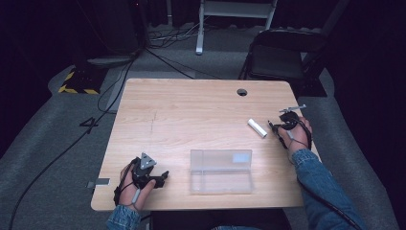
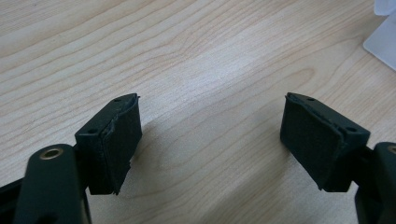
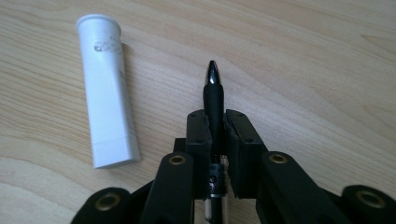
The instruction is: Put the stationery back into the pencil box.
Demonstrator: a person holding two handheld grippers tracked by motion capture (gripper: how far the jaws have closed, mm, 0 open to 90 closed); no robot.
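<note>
The right gripper (image 3: 215,135) had its jaws closed tight on a black pen (image 3: 214,95), gripping the barrel near the tip end, so that the silver point stuck out just past the jaws. The pen's long axis ran straight along the gripper, point forward and away from the hand; its rear end passed back between the jaws and could not be followed further. In the high view the right gripper (image 1: 286,123) sat near the table's right edge, with the pen low over the wood or touching it; which of the two could not be told.

Just to the left of the pen, apart from it, lay a white tube (image 3: 106,93), flat on the table (image 3: 303,56) and roughly parallel to the pen, its round cap ahead and its flat crimped end back toward the gripper.

The left gripper (image 2: 210,135) was wide open and held nothing, resting low over bare wood. A clear plastic case (image 1: 221,171) lay just to its right, lid shut as far as could be seen.

The likely step was carrying the pen to the case. To do it well, the grip should stay firm, the pen be lifted clear of the tube, then turned so its length matches the long side of the case. The left gripper would probably have to steady or open the case.
</note>
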